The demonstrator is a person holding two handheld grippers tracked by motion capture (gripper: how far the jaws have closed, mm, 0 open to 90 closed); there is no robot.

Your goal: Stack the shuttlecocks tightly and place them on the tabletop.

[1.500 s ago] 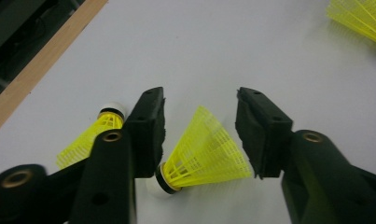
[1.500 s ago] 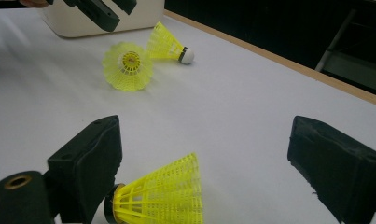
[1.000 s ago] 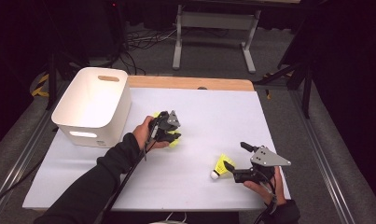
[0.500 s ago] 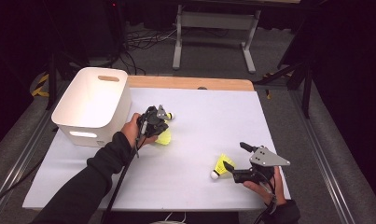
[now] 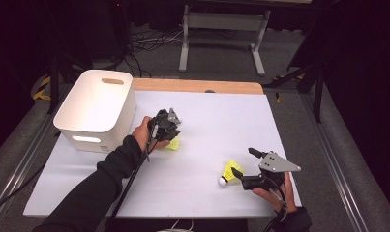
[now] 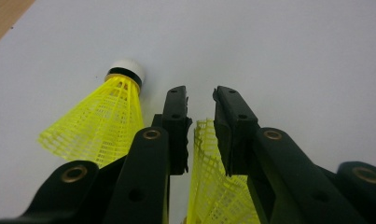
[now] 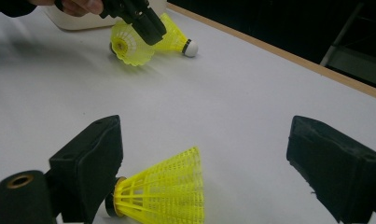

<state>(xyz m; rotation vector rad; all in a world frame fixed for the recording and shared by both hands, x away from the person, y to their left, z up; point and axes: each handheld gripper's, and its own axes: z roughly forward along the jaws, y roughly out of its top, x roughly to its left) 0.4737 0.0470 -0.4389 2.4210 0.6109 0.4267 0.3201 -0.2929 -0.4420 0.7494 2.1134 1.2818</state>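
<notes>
White worktop (image 5: 202,121) in a dark room, a white bin (image 5: 93,108) at its far left corner, three yellow shuttlecocks in play.

The left gripper (image 6: 200,105) has its fingers (image 6: 176,121) nearly together, pinching the mesh skirt rim of one shuttlecock (image 6: 213,186); a second shuttlecock (image 6: 99,123) lies on its side just left of those fingers, white cork tip pointing away. The right gripper (image 7: 202,158) has its fingers (image 7: 90,163) spread wide and holding nothing; a third shuttlecock (image 7: 160,193) lies between them, cork end against the left finger, its open yellow skirt facing the gap.
</notes>
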